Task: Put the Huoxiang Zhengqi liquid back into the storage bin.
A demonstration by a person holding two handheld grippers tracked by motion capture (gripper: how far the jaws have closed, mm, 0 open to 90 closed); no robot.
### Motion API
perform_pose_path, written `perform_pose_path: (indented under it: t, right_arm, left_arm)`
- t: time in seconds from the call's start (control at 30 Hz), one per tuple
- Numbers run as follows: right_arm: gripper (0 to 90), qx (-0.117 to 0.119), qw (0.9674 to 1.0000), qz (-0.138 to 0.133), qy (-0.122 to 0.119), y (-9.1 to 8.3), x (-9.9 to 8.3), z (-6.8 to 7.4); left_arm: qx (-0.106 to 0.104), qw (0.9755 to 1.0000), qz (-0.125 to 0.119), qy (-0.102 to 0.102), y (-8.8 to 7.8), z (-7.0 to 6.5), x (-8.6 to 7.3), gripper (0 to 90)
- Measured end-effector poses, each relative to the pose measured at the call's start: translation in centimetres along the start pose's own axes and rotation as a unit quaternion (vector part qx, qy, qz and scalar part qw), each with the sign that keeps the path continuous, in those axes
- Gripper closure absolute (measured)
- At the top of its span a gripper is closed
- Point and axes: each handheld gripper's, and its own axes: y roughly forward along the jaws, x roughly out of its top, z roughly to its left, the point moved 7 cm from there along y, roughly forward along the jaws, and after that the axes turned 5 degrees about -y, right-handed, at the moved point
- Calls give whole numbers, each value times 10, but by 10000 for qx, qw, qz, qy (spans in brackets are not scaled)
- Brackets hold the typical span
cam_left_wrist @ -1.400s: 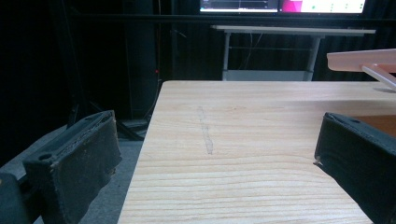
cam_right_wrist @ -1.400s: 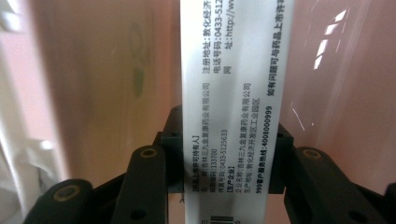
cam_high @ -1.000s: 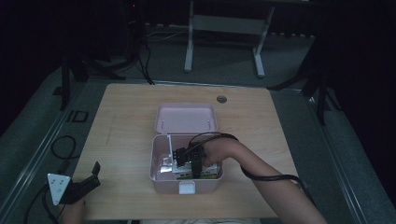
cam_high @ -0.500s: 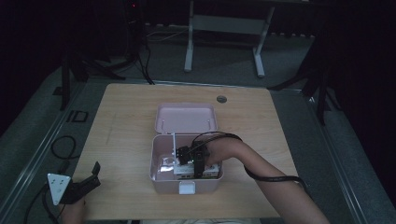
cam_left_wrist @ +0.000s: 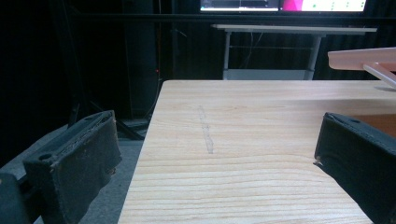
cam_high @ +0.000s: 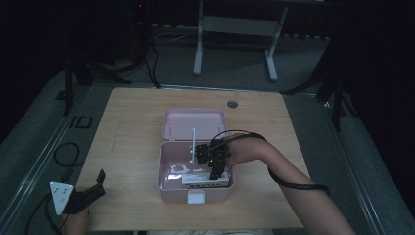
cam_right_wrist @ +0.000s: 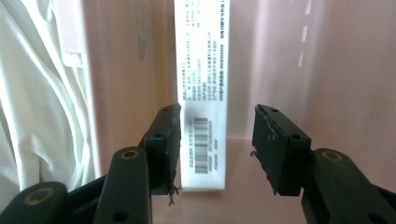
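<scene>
Here, the right gripper [cam_right_wrist: 217, 149] points down into the open pale pink plastic storage box [cam_high: 169, 183], its two black padded fingers [cam_right_wrist: 163, 149] standing apart. Its jaws have just been opening. Between them lies a narrow white carton printed with small text and a barcode [cam_right_wrist: 201, 93]; the left pad sits just beside the carton's edge, and a clear gap separates the right pad from it. The pads do not press on the carton. The carton rests flat on the floor of the box, close to the front wall, as the high view shows [cam_high: 205, 180]. Beside it, toward the left wall, lies a crumpled white plastic bag [cam_right_wrist: 42, 102]. In the high view the right gripper [cam_high: 214, 169] hangs over the right half of the box, with its black cable [cam_high: 293, 185] looping around the person's forearm.

The box stands near the middle of the light wooden table [cam_high: 127, 127]. Its hinged pink lid [cam_high: 193, 122] is folded back and lies open behind it.

The left gripper [cam_high: 90, 188] rests at the front left corner of the table, well apart from the box. Its black padded fingers [cam_left_wrist: 79, 158] stand wide apart with only bare tabletop between them.
</scene>
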Motion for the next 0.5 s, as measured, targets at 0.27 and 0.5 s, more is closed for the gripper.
perform_pose_path:
  t: [0.27,0.5]
  right_arm:
    - [378,-329,9976,-584,201,-25,-13,-6]
    - [196,-595,9900,-1158,537,-48,-34,-12]
  left_arm:
    - [2,10000,-3,-2,0,0,0,2]
    - [9,10000,-5,1,0,0,0,2]
